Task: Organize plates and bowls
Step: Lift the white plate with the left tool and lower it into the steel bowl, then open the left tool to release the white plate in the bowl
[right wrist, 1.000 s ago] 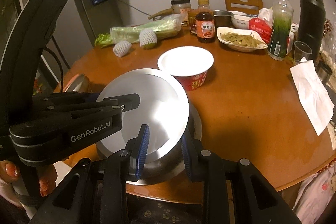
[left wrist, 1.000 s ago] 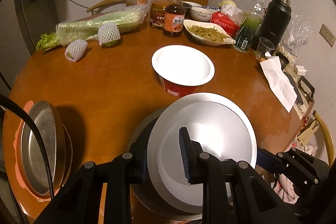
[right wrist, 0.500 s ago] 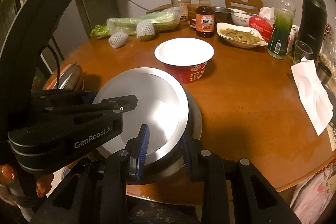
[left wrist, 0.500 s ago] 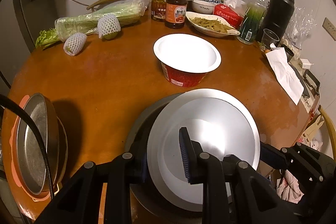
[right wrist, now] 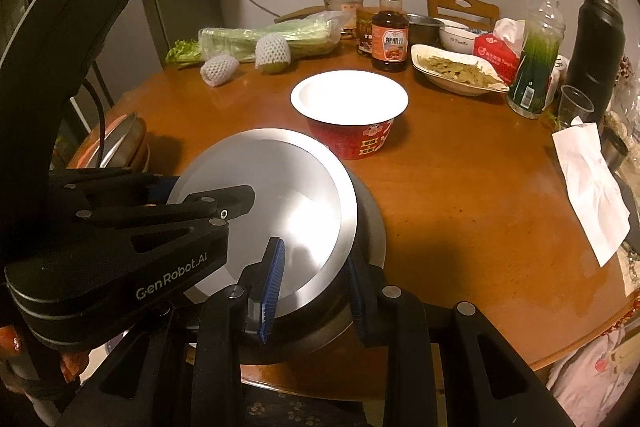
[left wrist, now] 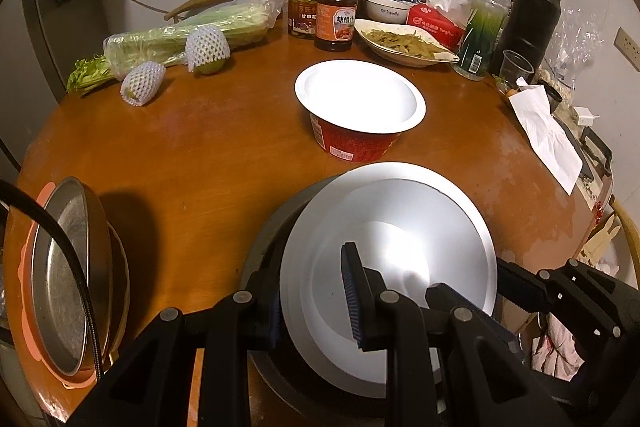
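Observation:
A steel plate [left wrist: 400, 219] [right wrist: 280, 187] is tilted over a larger steel bowl [left wrist: 264, 251] [right wrist: 372, 223] near the table's front edge. My left gripper [left wrist: 312, 303] is shut on the plate's left rim, one finger inside, one outside. My right gripper [right wrist: 314, 287] is shut on its right rim the same way. A red paper bowl [left wrist: 356, 115] [right wrist: 352, 115] with a white inside stands just behind. A stack of steel dishes on an orange plate [left wrist: 64, 271] [right wrist: 120, 143] sits at the table's left edge.
At the back of the round wooden table [left wrist: 200, 147] are bagged celery [left wrist: 192, 27], two netted fruits, jars, a sauce bottle [left wrist: 336, 15], a dish of vegetables [left wrist: 404, 41], a black flask [left wrist: 528, 15], and a white napkin [left wrist: 548, 135] at right.
Both grippers have moved a little forward with the plate, toward the red paper bowl. Their grip has not changed.

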`<move>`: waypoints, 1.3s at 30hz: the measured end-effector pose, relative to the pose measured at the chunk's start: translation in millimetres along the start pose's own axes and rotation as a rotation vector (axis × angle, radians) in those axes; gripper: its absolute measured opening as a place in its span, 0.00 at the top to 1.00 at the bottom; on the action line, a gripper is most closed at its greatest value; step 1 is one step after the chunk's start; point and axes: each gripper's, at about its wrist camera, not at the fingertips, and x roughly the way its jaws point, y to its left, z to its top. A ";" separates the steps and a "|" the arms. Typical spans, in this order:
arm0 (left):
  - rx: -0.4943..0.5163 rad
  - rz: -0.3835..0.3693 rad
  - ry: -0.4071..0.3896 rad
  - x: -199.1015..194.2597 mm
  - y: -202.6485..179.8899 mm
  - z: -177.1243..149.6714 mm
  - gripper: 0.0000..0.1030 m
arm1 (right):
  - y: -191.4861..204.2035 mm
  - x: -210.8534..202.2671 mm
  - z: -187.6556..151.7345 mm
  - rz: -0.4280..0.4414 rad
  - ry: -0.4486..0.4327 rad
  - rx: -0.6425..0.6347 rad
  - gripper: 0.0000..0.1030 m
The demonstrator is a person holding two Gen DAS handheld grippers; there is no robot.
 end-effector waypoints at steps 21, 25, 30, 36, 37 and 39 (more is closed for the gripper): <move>-0.017 -0.030 0.004 -5.5 6.1 -3.5 0.74 | -3.2 -0.7 1.7 0.004 0.007 0.017 0.68; -0.015 -0.029 -0.003 -9.0 6.0 -5.2 0.74 | -5.2 -3.9 2.1 -0.002 -0.005 0.023 0.68; -0.017 -0.025 -0.014 -14.2 7.9 -4.9 0.74 | -6.1 -7.0 2.7 -0.005 -0.012 0.028 0.67; -0.017 -0.018 -0.035 -23.1 9.3 -5.1 0.73 | -11.2 -12.7 4.9 -0.009 -0.034 0.048 0.61; -0.016 -0.018 -0.037 -24.0 9.9 -4.8 0.73 | -12.0 -13.6 5.4 -0.009 -0.038 0.050 0.61; -0.016 -0.014 -0.044 -27.0 10.0 -4.5 0.73 | -13.6 -14.5 6.2 -0.012 -0.041 0.055 0.60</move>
